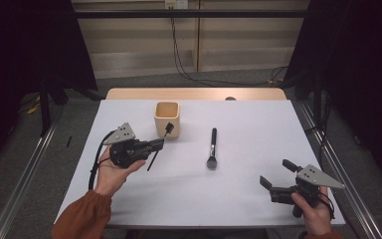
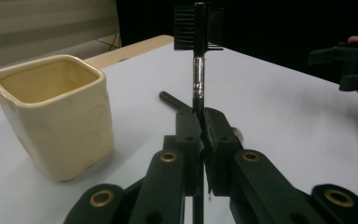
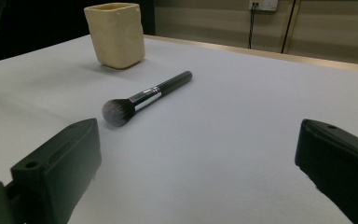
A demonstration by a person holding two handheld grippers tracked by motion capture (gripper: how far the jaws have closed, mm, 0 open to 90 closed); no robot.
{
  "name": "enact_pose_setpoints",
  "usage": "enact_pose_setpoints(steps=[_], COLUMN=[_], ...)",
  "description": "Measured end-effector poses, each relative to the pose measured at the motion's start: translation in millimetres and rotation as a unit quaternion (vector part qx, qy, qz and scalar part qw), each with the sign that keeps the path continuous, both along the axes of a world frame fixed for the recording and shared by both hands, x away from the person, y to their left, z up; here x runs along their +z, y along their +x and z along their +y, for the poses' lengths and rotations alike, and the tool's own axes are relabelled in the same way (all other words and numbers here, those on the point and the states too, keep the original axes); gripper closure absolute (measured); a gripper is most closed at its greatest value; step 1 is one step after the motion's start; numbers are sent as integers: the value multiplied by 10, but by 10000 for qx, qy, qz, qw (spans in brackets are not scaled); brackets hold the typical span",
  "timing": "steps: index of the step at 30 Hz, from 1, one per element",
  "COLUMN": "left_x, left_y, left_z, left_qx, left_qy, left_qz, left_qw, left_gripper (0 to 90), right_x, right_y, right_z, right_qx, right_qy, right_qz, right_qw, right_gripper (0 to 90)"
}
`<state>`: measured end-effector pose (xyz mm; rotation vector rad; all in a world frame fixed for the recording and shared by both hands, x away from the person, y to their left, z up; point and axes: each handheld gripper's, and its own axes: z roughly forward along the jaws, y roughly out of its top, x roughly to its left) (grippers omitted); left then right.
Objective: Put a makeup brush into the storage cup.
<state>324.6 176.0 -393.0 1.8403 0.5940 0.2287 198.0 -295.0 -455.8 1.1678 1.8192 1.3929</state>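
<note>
On the table (image 1: 258, 119), the cup (image 1: 167, 118) stands left of the brush (image 1: 212, 148).

- White table (image 1: 258, 199) on grey carpet (image 1: 144, 79).
- Beige wall panels (image 1: 129, 35) beyond, with a socket (image 1: 175, 4) and hanging cables (image 1: 179, 55).
- Black curtains (image 1: 25, 50) either side.

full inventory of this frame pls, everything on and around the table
cup: 1, cream, squarish, upright and empty on the far left part of the table
brow brush: 1, black with a silver band, comb-and-bristle head up, clamped in the left gripper beside the cup
powder brush: 1, black handle, silver band, dark bristles, lying mid-table, bristles toward the person
table: 1, white top, wooden strip along the far edge
wall socket: 1, white, on the back wall, cables hanging from it
left gripper: 1, black, shut on the brow brush
right gripper: 1, black, jaws open, near right corner
sleeve: 1, rust orange, left forearm
</note>
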Motion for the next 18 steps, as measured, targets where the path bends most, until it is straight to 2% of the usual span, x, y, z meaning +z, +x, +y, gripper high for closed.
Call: enact_pose_setpoints(steps=[7, 12, 16, 18], left_x=[58, 133, 169, 180], left_y=[78, 153, 197, 215], left_z=[-6, -20, -56, -64], left_qx=[98, 292, 263, 264], left_qy=[-69, -5, 42, 46], left_qz=[1, 11, -81, -52], left_qw=[9999, 9996, 9996, 9996], left_gripper=[858, 858, 858, 858], right_x=[1, -1, -2, -3], right_y=[1, 5, 6, 5], right_z=[2, 2, 1, 1], right_qx=[6, 7, 16, 17], right_qy=[9, 17, 8, 12], right_qz=[-2, 7, 12, 24], right_qw=[10000, 10000, 10000, 10000], right_gripper=[1, 0, 1, 0])
